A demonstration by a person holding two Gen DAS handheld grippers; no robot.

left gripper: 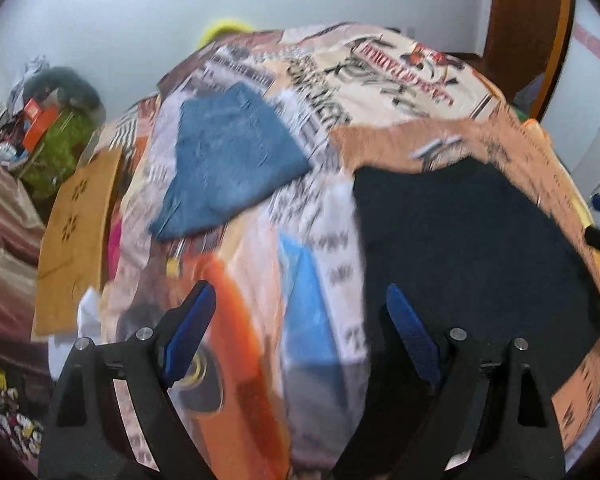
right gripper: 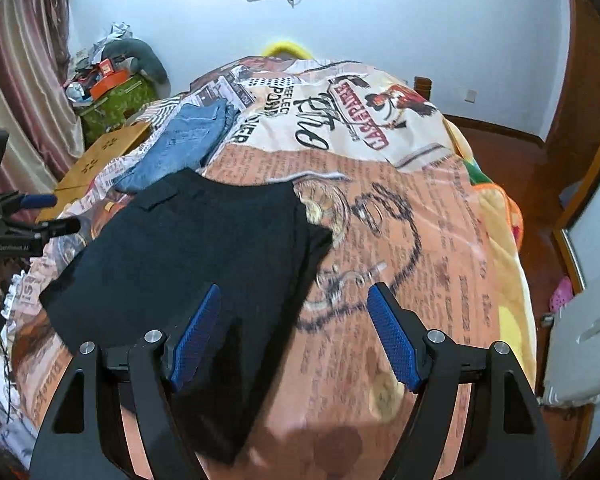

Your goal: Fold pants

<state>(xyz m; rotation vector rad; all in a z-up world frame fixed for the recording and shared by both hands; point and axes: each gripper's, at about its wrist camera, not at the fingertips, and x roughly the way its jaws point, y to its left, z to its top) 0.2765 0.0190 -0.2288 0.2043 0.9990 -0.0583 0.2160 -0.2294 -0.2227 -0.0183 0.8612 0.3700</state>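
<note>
Blanket (right gripper: 420, 184) print, upside down: "CASERPERE", "REFLECT".

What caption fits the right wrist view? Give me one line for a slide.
Open right gripper above black pants on printed blanket, folded jeans beyond.

Two garments lie on one bed (right gripper: 440, 240): one black pants (right gripper: 204, 248), one blue jeans (right gripper: 184, 144). Two grippers show, left gripper (left gripper: 300, 320) and right gripper (right gripper: 294, 320).
</note>
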